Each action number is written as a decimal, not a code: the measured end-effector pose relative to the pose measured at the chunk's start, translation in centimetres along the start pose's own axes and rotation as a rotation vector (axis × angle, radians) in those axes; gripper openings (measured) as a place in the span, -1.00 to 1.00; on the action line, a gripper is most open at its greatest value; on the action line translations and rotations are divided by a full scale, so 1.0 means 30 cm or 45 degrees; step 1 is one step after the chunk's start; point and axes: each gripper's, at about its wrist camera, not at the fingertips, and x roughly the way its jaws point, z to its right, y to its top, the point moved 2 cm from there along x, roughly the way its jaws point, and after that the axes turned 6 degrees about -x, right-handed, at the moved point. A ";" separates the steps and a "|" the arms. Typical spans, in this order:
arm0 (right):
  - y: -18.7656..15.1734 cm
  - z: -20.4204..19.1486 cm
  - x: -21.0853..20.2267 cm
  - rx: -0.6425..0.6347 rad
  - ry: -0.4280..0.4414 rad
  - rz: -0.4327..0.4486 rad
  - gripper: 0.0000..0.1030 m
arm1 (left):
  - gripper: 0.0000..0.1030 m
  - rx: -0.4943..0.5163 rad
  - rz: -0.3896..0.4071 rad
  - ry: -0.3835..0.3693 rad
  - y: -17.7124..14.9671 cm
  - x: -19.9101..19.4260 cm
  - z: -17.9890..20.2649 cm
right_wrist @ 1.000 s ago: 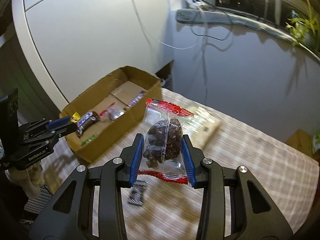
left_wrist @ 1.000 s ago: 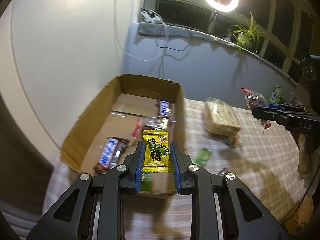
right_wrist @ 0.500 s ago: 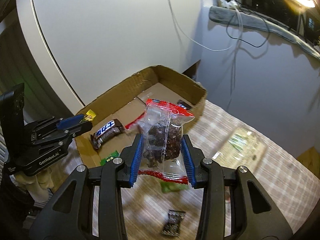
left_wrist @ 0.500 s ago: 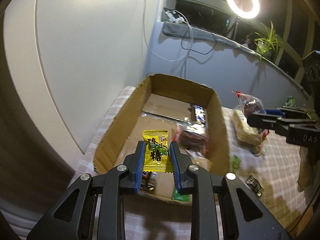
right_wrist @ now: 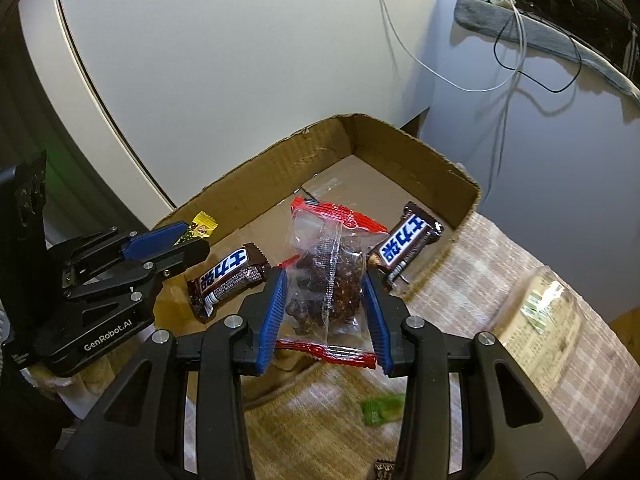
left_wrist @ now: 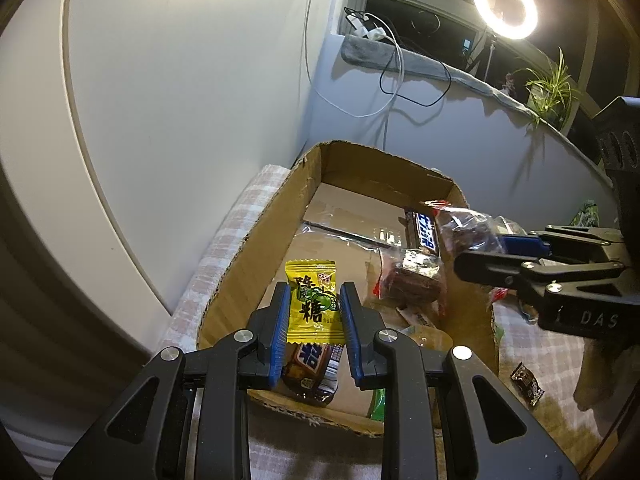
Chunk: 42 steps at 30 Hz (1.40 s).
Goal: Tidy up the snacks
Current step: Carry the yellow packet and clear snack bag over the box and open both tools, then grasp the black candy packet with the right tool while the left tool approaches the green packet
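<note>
My left gripper [left_wrist: 313,312] is shut on a yellow candy packet [left_wrist: 313,304] and hangs over the near end of the open cardboard box [left_wrist: 256,248]. Over the box's right wall my right gripper [right_wrist: 325,304] is shut on a clear red-edged bag of dark snacks [right_wrist: 328,280]. Two brown chocolate bars [right_wrist: 228,278] [right_wrist: 406,244] lie on the box floor. The left wrist view shows the right gripper [left_wrist: 500,246] coming in from the right with its bag [left_wrist: 466,228], and the right wrist view shows the left gripper [right_wrist: 180,240] with the yellow packet [right_wrist: 204,226].
A red-edged pack of dark snacks [left_wrist: 412,280] lies inside the box. On the checked tablecloth [right_wrist: 460,280] lie a small green packet [right_wrist: 382,408], a small dark wrapper [left_wrist: 528,388] and a blurred clear pack of biscuits [right_wrist: 536,316]. A white wall and hanging cables stand behind the box.
Both grippers have travelled toward the box with their packets still held. The left one now hangs over the box's near end; the right one has come from the open table to the box's right wall.
</note>
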 end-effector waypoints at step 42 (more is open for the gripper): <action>-0.227 0.169 -0.279 0.123 -0.083 0.088 0.76 | 0.07 0.103 0.052 -0.126 -0.036 -0.106 0.177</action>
